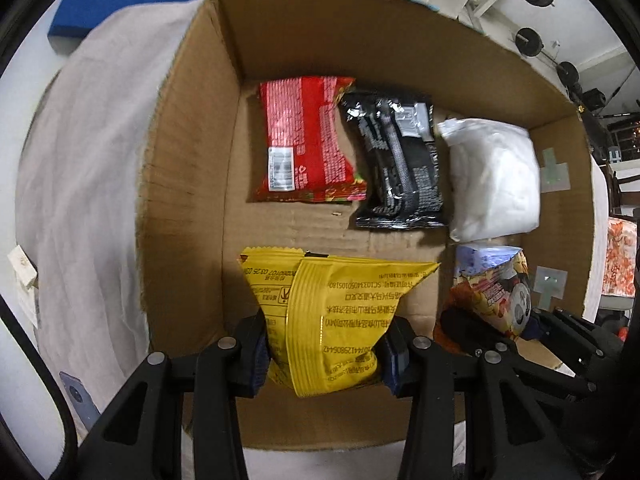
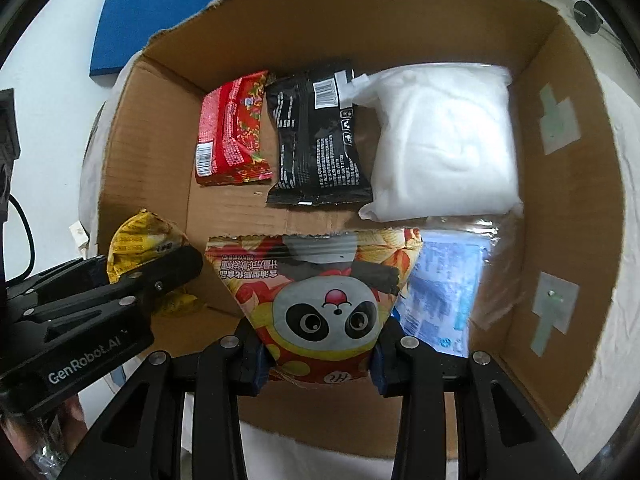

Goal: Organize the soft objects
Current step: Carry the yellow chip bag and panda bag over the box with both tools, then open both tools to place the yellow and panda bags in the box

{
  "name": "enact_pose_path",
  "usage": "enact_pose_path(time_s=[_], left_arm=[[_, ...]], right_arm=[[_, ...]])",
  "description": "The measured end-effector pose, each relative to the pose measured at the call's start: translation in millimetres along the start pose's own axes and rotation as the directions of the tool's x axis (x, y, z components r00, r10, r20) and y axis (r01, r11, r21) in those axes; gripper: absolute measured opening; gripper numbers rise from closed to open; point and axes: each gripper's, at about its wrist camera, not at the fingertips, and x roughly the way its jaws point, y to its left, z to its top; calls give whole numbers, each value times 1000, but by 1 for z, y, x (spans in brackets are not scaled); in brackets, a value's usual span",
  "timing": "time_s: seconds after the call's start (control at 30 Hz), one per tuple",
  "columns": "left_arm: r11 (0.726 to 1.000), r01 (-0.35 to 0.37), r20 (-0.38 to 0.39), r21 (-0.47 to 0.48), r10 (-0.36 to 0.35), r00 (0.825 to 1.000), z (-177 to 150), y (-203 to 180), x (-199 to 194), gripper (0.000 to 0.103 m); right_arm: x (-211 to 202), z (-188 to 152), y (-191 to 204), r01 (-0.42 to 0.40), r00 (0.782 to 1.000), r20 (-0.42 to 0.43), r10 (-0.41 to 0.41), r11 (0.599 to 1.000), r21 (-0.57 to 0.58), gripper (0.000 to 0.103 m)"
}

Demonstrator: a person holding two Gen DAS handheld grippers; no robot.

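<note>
Both views look down into an open cardboard box [image 1: 192, 184] on a pale cloth [image 1: 80, 168].

Left of frame, left wrist view: the left gripper [image 1: 326, 354] is clenched on a yellow packet [image 1: 340, 320], pinched near its lower end so the bag hangs upright over the bare lower-left floor of the box. Judged: that free patch is its slot.

Back row, centre to right: red packet [image 1: 308, 140], black packet [image 1: 400, 164] and white bag [image 1: 494, 180] lie flat side by side. The red and black overlap slightly at their edges; the black and white touch. The row looks laid out deliberately to leave the front strip open.

Right wrist view: the right gripper [image 2: 318, 354] grasps a panda packet [image 2: 324, 300] at its lower end, held upright in the lower middle of the frame. Just right of it a blue pack [image 2: 444, 292] lies under clear film, in the front right corner.

Judged: both packets are about to be set down as a front row; neither is released yet.
</note>
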Motion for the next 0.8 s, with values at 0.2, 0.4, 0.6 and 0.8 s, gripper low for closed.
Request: enact_pose_path(time_s=[0.2, 0.4, 0.6, 0.8], left_arm=[[999, 11, -12, -34, -11, 1000, 0, 10, 7, 43], [999, -4, 20, -46, 5, 1000, 1, 15, -2, 57], [998, -62, 81, -24, 64, 995, 2, 11, -22, 90], [993, -122, 151, 10, 119, 981, -1, -3, -39, 95]], right_arm=[[13, 6, 2, 3, 1000, -14, -3, 1000, 1, 48], [12, 9, -3, 17, 1000, -6, -17, 1000, 8, 61], [-2, 8, -2, 78, 997, 19, -77, 997, -9, 81], [-18, 5, -6, 163, 986, 43, -163, 987, -7, 95]])
